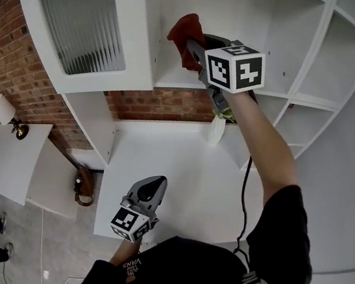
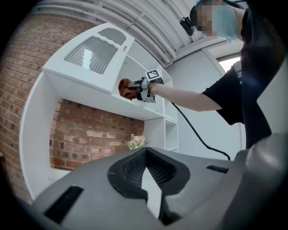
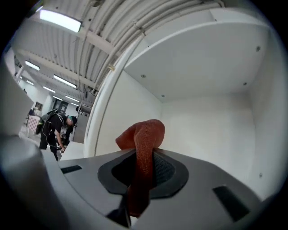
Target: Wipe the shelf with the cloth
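A red cloth (image 1: 183,30) is bunched in my right gripper (image 1: 192,47), which is shut on it inside an upper compartment of the white shelf unit (image 1: 173,78). In the right gripper view the cloth (image 3: 143,152) rises out from between the jaws, short of the compartment's white back wall (image 3: 211,130). The left gripper view shows the same cloth (image 2: 126,88) held at the front edge of the shelf board (image 2: 112,101). My left gripper (image 1: 157,181) hangs low over the white counter (image 1: 173,170), far from the cloth, with its jaws shut on nothing (image 2: 145,155).
A cabinet door with ribbed glass (image 1: 83,20) stands to the left of the compartment. A small flower bunch (image 1: 217,127) sits under the shelf by the brick wall (image 1: 163,103). A black cable (image 1: 244,193) trails from my right arm. A person (image 3: 54,128) stands far behind.
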A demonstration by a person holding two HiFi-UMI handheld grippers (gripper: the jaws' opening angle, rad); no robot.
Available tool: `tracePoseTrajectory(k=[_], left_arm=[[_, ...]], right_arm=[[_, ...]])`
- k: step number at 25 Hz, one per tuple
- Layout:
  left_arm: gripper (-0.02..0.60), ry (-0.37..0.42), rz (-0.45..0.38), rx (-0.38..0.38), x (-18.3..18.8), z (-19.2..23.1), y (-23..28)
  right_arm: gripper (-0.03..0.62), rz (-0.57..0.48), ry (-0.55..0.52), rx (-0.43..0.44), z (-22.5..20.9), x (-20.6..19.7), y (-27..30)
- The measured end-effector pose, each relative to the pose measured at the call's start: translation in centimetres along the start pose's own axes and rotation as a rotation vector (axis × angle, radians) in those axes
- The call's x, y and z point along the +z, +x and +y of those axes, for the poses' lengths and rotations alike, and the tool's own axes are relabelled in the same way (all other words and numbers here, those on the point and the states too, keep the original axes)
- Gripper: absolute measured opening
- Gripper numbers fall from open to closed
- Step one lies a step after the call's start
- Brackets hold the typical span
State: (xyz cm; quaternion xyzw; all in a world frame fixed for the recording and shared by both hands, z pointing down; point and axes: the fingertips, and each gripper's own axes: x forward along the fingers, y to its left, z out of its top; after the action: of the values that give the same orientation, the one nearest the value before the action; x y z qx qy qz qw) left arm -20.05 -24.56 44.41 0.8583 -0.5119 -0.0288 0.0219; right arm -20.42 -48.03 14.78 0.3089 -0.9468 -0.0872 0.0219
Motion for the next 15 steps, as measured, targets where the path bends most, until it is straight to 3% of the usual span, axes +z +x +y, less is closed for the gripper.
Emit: tracePoseTrajectory(k=[3,7,15], left_arm=[[0.006,-0.005,-0.009,0.016,0.2,0.7,-0.2],[0.006,-0.01,-0.023,0.035,0.5,1.5,-0.4],[0.006,-0.034,-0.041,0.086,0.4,3.0,-0.9]], right_arm=[[0.057,0.071,0.093,0.019,-0.8,-0.6,2.7],[0.057,0.143,0.295,0.044,-1.9,-1.8,6.1],[0.058,0.319,0.322,0.03,-2.6,-5.4,11.1]])
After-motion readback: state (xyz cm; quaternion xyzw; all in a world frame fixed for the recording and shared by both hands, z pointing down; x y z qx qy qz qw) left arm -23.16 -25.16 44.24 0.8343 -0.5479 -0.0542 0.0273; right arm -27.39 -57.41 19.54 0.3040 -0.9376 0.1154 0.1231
